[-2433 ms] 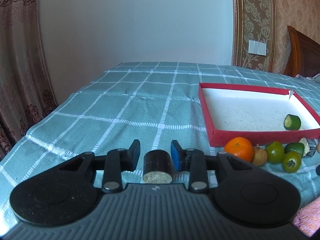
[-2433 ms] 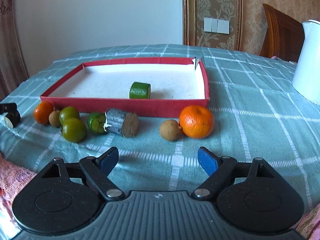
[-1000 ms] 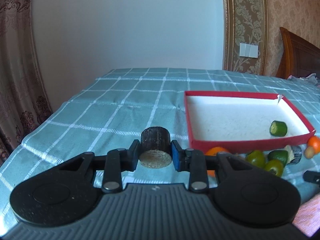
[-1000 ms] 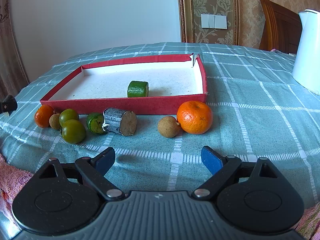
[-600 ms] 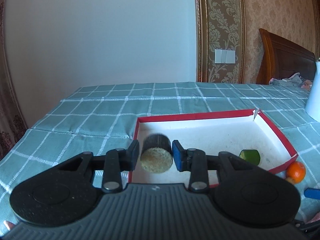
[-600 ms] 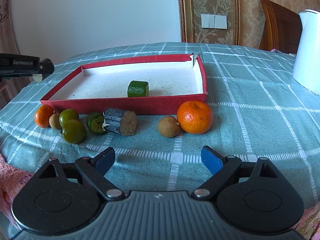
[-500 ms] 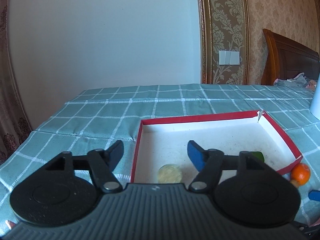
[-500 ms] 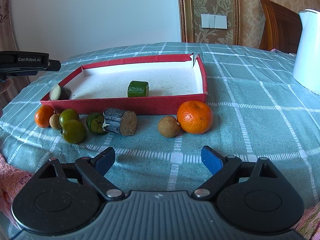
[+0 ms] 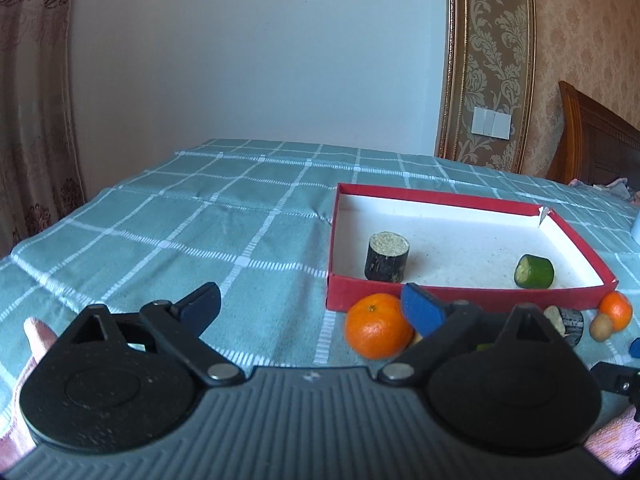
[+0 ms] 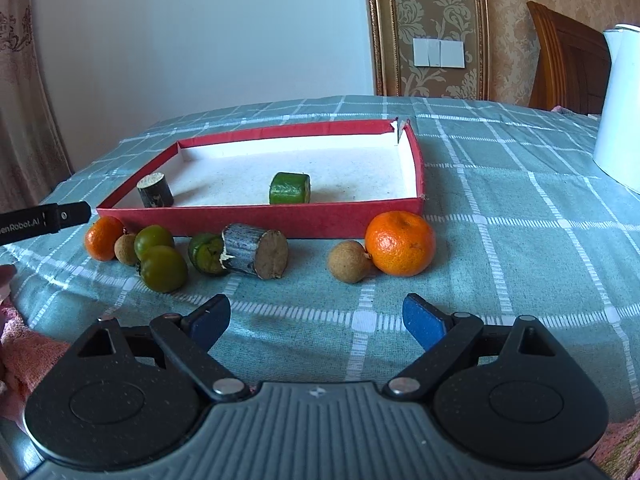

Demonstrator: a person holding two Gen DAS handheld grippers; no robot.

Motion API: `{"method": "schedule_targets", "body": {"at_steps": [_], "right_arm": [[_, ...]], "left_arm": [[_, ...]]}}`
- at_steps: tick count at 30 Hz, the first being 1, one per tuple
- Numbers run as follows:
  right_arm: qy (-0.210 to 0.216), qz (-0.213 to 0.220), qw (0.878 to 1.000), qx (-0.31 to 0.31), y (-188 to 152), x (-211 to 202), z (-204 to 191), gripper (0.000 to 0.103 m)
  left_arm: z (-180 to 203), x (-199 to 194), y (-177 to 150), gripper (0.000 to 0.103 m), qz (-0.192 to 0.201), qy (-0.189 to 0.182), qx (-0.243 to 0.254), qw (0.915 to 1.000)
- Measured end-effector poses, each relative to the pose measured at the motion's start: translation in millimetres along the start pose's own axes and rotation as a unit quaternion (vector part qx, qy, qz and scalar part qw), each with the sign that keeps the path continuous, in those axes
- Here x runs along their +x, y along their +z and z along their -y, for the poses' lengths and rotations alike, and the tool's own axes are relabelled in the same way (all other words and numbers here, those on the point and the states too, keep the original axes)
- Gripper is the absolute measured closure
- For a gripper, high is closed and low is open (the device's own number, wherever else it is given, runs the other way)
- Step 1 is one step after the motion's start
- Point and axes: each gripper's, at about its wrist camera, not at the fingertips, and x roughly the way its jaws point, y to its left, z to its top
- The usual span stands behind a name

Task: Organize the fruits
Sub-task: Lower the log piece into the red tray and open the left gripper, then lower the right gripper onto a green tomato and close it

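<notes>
My left gripper [image 9: 308, 306] has just been opening and stands wide, nothing between its jaws; my right gripper [image 10: 316, 320] is spread and empty too. Two pieces lie in the red tray [image 10: 260, 216]: the dark sugarcane stub [image 9: 387, 257], upright near its left corner, and a green cane piece [image 10: 289, 188] on its side. Oranges, longans, green fruits and a grey cane piece [image 10: 254, 250] wait outside.

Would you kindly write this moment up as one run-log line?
left hand-held gripper: just opened, empty | dark cane piece: upright in red tray | right hand-held gripper: open, empty
</notes>
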Motion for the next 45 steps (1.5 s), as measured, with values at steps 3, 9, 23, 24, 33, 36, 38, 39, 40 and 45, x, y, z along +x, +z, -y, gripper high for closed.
{"method": "schedule_targets", "body": {"at_steps": [3, 9, 23, 24, 33, 36, 38, 39, 40, 45], "right_arm": [[0.018, 0.025, 0.999, -0.030, -1.5, -7.4, -8.5, 0.009], [0.049, 0.043, 0.993, -0.094, -0.6, -14.9, -38.4, 0.009], [0.106, 0.026, 0.978, -0.181, 12.0, 1.4, -88.5, 0.044], [0.108, 0.021, 0.977, -0.183, 11.3, 4.3, -90.7, 0.045], [0.104, 0.013, 0.975, -0.196, 13.1, 18.0, -100.5, 0.048], [0.101, 0.006, 0.976, -0.194, 14.6, 24.7, -99.7, 0.050], [0.102, 0.007, 0.975, -0.198, 14.3, 26.7, -100.0, 0.054], [0.098, 0.007, 0.975, -0.200, 14.2, 27.5, -100.7, 0.056], [0.094, 0.009, 0.975, -0.203, 14.0, 28.1, -100.8, 0.060], [0.082, 0.015, 0.974, -0.212, 12.8, 28.7, -98.7, 0.070]], "left_arm": [[-5.7, 1.0, -3.1, 0.007, 0.003, -0.005, -0.021, 0.9998], [-12.1, -6.0, -6.2, 0.000, 0.017, -0.011, -0.040, 0.9990], [-30.6, -2.3, -6.3, 0.000, 0.006, -0.026, -0.097, 0.9949], [-31.6, -2.5, -6.4, 0.000, 0.007, -0.026, -0.100, 0.9947], [-31.5, -4.2, -6.9, 0.000, 0.010, -0.028, -0.102, 0.9944], [-31.9, -4.5, -6.9, 0.000, 0.009, -0.030, -0.104, 0.9941], [-32.2, -4.1, -6.9, 0.000, 0.008, -0.030, -0.106, 0.9939], [-32.2, -4.0, -6.9, 0.000, 0.007, -0.030, -0.106, 0.9939], [-32.3, -4.1, -6.9, 0.000, 0.007, -0.030, -0.106, 0.9939], [-32.1, -3.5, -7.1, 0.000, 0.007, -0.030, -0.105, 0.9940]]}}
